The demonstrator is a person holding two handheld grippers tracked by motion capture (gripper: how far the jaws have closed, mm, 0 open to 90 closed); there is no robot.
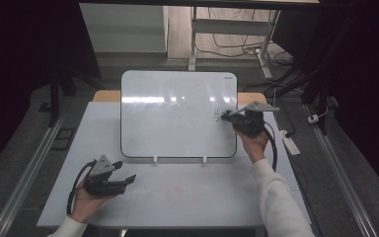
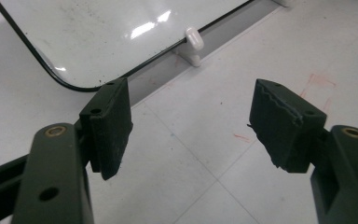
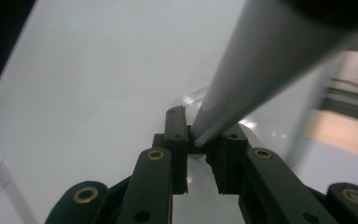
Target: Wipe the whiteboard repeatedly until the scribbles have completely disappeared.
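Nearest the lens, in the right gripper view, the two black jaws of the right hand-held gripper (image 3: pixel 200 140) are drawn close together on the lower end of a slim grey tapered stick (image 3: pixel 256 70), most likely a marker pen, which slants up to the upper right of the frame and blurs out there; the tight pinch low on the barrel looks chosen to keep the tip steady against a surface. That surface is the white rounded-corner whiteboard with a thin black rim (image 1: pixel 177 113), propped at a tilt on two small white feet at the centre of the high view, presumably so its face leans toward the person. In the high view the right hand-held gripper (image 1: pixel 237 116) sits at the right-centre of the frame against the board's right part, just beside a small dark scribble (image 1: pixel 220 115), which suggests writing or rubbing out is the step in hand; which one I cannot tell. Outward from there, the pale grey worktop (image 1: pixel 187 192) carries the board, with faint reddish marks in front of it. At the lower left of the high view the left hand-held gripper (image 1: pixel 123 178) rests on the worktop with its jaws wide apart and nothing between them, well apart from the board, seemingly parked out of the way.
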